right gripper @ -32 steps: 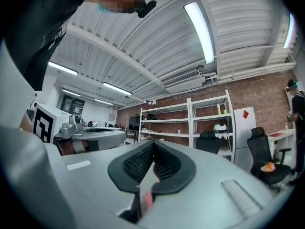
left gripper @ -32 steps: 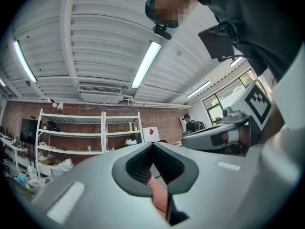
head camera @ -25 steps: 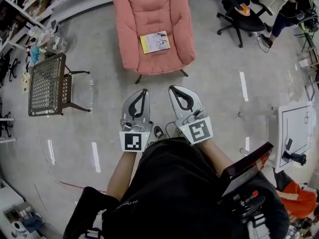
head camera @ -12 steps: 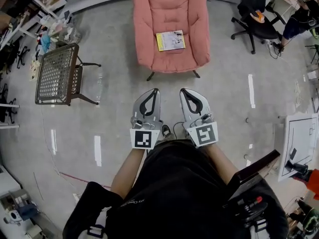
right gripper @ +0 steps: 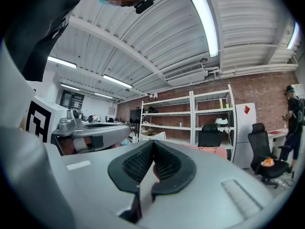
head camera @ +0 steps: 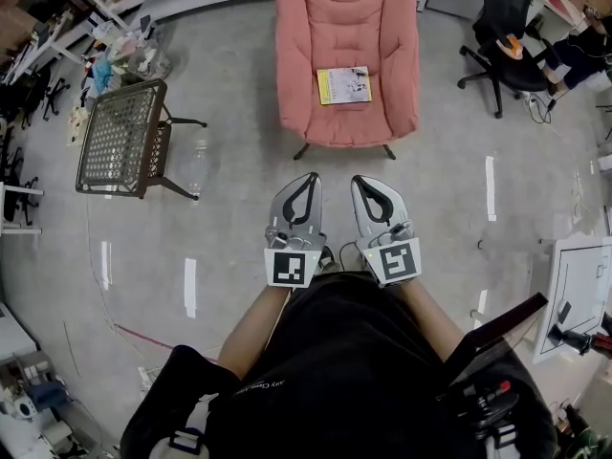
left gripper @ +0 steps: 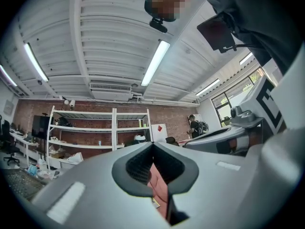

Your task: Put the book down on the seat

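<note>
Ahead, left tool [head camera: 308, 182] and right tool [head camera: 360, 184], both closed, face armchair [head camera: 387, 46], book [head camera: 344, 85], mesh table [head camera: 120, 137].

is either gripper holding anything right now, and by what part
Nothing is held. The left gripper and right gripper both have their jaws shut and empty; the book lies on the armchair seat.
</note>
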Action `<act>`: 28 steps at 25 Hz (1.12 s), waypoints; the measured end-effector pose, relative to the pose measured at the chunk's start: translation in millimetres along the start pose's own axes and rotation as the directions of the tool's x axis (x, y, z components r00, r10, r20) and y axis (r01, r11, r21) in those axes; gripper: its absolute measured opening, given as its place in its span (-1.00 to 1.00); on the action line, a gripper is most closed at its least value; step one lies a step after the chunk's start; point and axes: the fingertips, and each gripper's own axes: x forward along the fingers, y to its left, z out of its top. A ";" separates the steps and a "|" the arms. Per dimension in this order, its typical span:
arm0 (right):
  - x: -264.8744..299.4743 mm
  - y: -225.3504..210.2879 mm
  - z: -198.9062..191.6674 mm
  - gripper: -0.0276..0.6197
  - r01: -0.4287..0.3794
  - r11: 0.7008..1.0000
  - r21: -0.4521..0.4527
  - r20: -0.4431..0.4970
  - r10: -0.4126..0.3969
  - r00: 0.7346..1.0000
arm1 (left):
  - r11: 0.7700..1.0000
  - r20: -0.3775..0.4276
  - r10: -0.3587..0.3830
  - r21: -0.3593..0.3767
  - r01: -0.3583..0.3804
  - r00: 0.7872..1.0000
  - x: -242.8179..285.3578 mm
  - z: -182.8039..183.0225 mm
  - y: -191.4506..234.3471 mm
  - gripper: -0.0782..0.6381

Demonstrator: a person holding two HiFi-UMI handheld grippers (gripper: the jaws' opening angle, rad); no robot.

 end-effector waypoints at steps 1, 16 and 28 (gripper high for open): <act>1.1 -0.1 -0.6 -0.88 -0.001 1.000 -0.001 -0.002 0.001 1.000 | 1.000 -0.004 -0.001 -0.006 0.001 1.000 0.8 -1.2 0.0 -0.78; 14.2 -2.7 -12.3 -0.88 0.006 1.000 0.015 -0.041 -0.005 0.999 | 0.995 -0.037 -0.065 -0.073 0.062 0.997 6.6 -16.1 -5.4 -0.78; 22.7 2.4 -19.0 -0.89 -0.006 1.000 0.026 -0.060 0.008 0.998 | 0.993 -0.056 -0.082 -0.091 0.077 0.995 7.9 -26.5 0.4 -0.78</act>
